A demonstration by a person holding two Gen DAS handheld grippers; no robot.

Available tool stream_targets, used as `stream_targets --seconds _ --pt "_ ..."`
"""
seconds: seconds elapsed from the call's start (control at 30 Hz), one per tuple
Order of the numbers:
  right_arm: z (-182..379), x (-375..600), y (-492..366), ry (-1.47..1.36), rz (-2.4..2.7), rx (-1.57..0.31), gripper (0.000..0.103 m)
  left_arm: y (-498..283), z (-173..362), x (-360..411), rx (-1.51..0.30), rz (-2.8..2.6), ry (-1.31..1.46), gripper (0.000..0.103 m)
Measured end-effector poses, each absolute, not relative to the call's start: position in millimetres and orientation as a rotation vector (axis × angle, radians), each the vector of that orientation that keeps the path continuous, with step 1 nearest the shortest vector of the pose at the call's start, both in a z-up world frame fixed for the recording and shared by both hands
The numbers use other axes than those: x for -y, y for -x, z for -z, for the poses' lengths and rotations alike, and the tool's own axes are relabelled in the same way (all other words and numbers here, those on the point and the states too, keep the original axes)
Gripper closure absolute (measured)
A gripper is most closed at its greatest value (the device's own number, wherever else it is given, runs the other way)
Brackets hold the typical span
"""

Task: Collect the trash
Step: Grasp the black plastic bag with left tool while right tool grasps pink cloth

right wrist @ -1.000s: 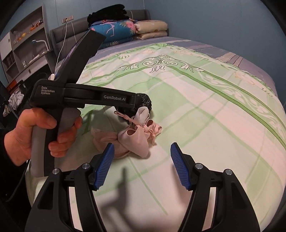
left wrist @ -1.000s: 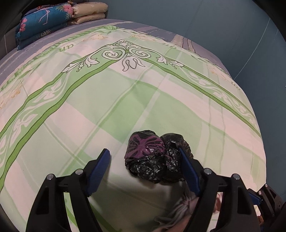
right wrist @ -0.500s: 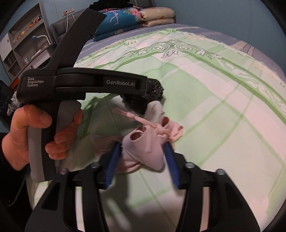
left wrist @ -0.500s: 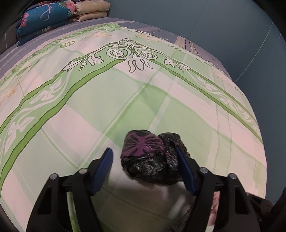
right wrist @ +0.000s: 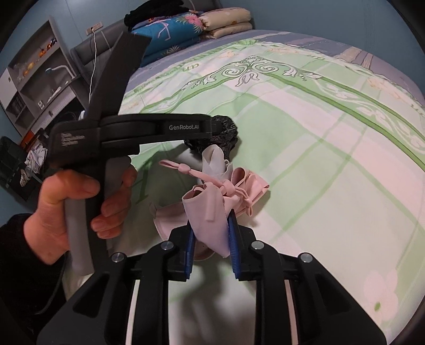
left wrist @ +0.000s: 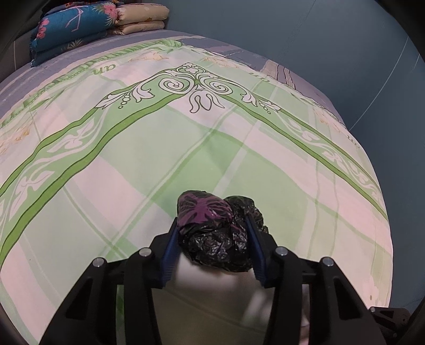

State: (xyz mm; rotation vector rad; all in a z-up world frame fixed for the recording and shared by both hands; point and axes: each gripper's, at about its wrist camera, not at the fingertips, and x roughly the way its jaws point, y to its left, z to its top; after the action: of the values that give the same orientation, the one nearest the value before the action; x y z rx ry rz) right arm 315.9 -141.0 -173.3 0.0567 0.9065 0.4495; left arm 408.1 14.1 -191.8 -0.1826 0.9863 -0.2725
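Note:
A crumpled black plastic bag with a purple print lies on the green-and-white bedspread. My left gripper is closing, and both blue pads press on the bag's sides. In the right wrist view a hand holds that gripper's handle, and the bag shows at its tip. Just in front of it lies a pink cloth bundle with a knotted cord and a white scrap. My right gripper is closing, and its pads pinch the bundle's near fold.
Folded quilts, blue floral and beige, are stacked at the head of the bed. A grey headboard and wall shelves stand to the left. A blue wall runs along the bed's far side.
Both grippers' jaws have closed in. The left now squeezes the black bag, which sat loosely between wide pads before. The right moved forward onto the pink bundle and clamped it.

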Motion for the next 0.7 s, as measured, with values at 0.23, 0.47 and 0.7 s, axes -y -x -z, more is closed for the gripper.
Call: stream_targets --seconds 0.23,0.47,0.7 --pt "154 159 -292 -0.091 -0.443 -0.887 0.082 -397 184 -14 -0.98 0.254 0.198 0.06" --pt "138 180 -261 -0.102 -0.413 -0.865 0.082 -371 168 -13 -0.95 0.27 0.193 0.061" --pt "122 208 -219 -0.125 -0.353 -0.823 0.082 -331 144 -10 -0.898 0.296 0.198 0.061"
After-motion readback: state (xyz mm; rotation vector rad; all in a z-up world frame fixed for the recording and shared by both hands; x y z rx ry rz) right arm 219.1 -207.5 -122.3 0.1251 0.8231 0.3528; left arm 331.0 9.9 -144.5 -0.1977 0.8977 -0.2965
